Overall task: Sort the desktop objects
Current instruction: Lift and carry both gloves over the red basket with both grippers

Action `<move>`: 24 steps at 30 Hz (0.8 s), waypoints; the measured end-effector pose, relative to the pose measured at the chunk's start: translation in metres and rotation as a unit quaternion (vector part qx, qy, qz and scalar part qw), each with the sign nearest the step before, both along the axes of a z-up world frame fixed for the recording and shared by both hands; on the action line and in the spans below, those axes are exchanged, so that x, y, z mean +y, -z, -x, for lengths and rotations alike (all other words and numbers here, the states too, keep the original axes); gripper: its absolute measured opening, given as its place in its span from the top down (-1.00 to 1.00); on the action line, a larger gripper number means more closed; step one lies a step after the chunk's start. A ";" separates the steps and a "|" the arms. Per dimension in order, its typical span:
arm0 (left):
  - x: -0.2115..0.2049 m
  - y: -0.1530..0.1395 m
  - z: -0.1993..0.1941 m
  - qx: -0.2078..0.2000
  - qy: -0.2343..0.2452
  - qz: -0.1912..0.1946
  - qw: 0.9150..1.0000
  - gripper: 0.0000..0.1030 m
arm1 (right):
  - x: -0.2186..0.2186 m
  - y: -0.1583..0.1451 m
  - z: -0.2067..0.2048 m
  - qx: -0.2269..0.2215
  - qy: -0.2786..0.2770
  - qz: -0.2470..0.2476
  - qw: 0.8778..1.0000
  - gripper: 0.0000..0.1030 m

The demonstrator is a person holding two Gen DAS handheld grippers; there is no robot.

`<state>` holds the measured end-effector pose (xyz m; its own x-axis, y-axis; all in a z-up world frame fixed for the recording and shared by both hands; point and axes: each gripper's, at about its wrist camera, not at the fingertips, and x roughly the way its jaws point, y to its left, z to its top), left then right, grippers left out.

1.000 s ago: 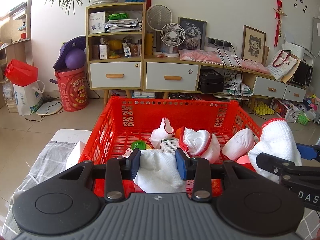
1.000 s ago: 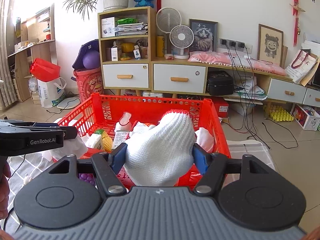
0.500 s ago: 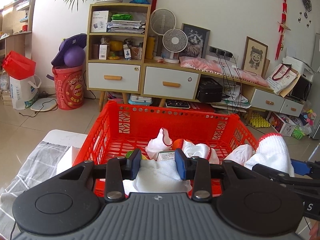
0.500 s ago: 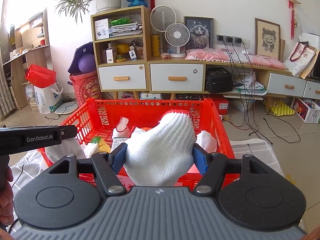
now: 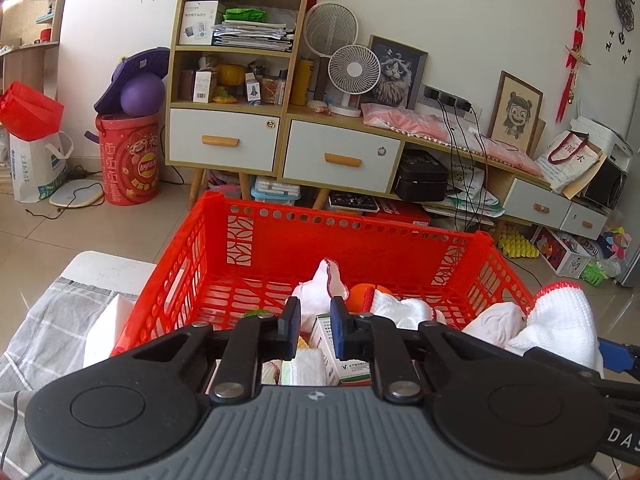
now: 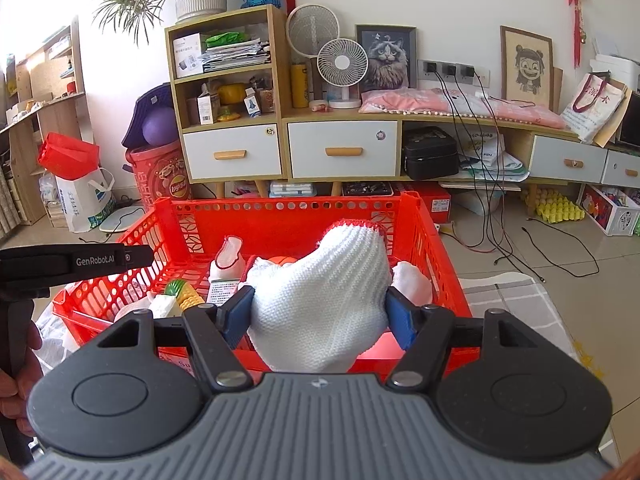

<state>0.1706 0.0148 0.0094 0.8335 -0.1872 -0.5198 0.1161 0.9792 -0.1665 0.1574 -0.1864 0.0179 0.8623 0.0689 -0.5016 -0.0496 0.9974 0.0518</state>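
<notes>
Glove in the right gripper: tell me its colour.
White knit with a red cuff edge; the glove shows best in the right wrist view.

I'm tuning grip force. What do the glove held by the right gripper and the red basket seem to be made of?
Glove: looks like soft knitted cotton-type yarn, matte white, ribbed stitches, red-trimmed cuff. Red basket: apparently rigid moulded plastic, slightly glossy, with perforated lattice walls.

A white knitted glove (image 6: 320, 304) with a red cuff is pinched upright in the right gripper (image 6: 320, 316) over a red crate (image 5: 280, 248) holding more gloves (image 5: 404, 312), a small box (image 5: 340, 356) and an orange ball (image 5: 358, 300).
</notes>
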 end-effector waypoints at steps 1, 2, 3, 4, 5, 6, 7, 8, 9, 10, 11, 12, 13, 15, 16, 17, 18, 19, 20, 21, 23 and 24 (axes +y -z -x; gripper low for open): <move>0.000 -0.002 0.004 0.002 0.008 -0.005 1.000 0.70 | 0.001 0.000 0.001 0.000 -0.005 0.003 1.000 -0.31; 0.000 -0.005 0.009 0.003 0.018 -0.014 1.000 0.70 | 0.001 -0.001 0.004 -0.001 -0.011 0.009 1.000 -0.31; -0.001 -0.008 0.017 0.004 0.030 -0.029 0.999 0.69 | 0.001 -0.002 0.006 -0.003 -0.015 0.013 1.000 -0.31; -0.001 -0.010 0.027 0.004 0.033 -0.041 0.999 0.69 | 0.001 -0.003 0.009 -0.004 -0.018 0.016 1.000 -0.31; 0.001 -0.010 0.038 0.005 0.036 -0.048 0.998 0.59 | 0.001 -0.004 0.012 -0.005 -0.023 0.018 1.000 -0.31; 0.002 -0.007 0.050 0.012 0.041 -0.053 0.998 0.35 | 0.001 -0.004 0.015 -0.006 -0.027 0.021 0.999 -0.31; 0.003 -0.001 0.061 0.021 0.040 -0.053 0.998 0.25 | 0.001 -0.005 0.018 -0.007 -0.029 0.022 0.999 -0.31; 0.004 0.006 0.072 0.032 0.039 -0.056 0.997 0.13 | 0.000 -0.006 0.020 -0.008 -0.032 0.020 0.999 -0.31; 0.004 0.013 0.080 0.044 0.042 -0.066 0.996 0.13 | 0.000 -0.008 0.022 -0.008 -0.033 0.018 0.999 -0.31; 0.004 0.020 0.087 0.059 0.047 -0.079 0.994 0.13 | 0.000 -0.009 0.024 -0.010 -0.034 0.015 0.999 -0.31; 0.006 0.025 0.092 0.068 0.051 -0.085 0.993 0.13 | -0.001 -0.011 0.027 -0.012 -0.036 0.011 0.999 -0.31; 0.009 0.027 0.097 0.075 0.054 -0.088 0.992 0.11 | -0.001 -0.013 0.029 -0.014 -0.039 0.010 0.999 -0.31; 0.014 0.029 0.100 0.083 0.052 -0.084 0.992 0.09 | -0.001 -0.015 0.032 -0.016 -0.041 0.010 0.999 -0.31; 0.025 0.034 0.108 0.104 0.059 -0.053 0.991 -0.08 | -0.001 -0.018 0.037 -0.021 -0.046 0.013 0.999 -0.31; 0.027 0.038 0.113 0.110 0.065 -0.049 0.991 -0.10 | -0.001 -0.019 0.039 -0.022 -0.048 0.014 0.999 -0.31; 0.025 0.041 0.118 0.115 0.068 -0.055 0.990 -0.11 | -0.003 -0.020 0.041 -0.023 -0.049 0.014 0.998 -0.31; 0.023 0.045 0.123 0.118 0.075 -0.062 0.988 -0.11 | -0.003 -0.020 0.042 -0.023 -0.049 0.014 0.998 -0.31; 0.021 0.048 0.128 0.118 0.081 -0.066 0.988 -0.11 | -0.004 -0.021 0.043 -0.023 -0.049 0.014 0.998 -0.31; 0.015 0.051 0.135 0.115 0.084 -0.074 0.987 -0.14 | -0.005 -0.021 0.045 -0.022 -0.050 0.015 0.998 -0.31; 0.009 0.053 0.141 0.107 0.092 -0.088 0.986 -0.18 | -0.005 -0.021 0.046 -0.022 -0.050 0.016 0.998 -0.31; -0.001 0.057 0.151 0.087 0.101 -0.118 0.984 -0.24 | -0.005 -0.021 0.048 -0.022 -0.052 0.018 0.998 -0.31; -0.005 0.058 0.154 0.080 0.104 -0.126 0.983 -0.27 | -0.004 -0.020 0.049 -0.022 -0.053 0.020 0.998 -0.31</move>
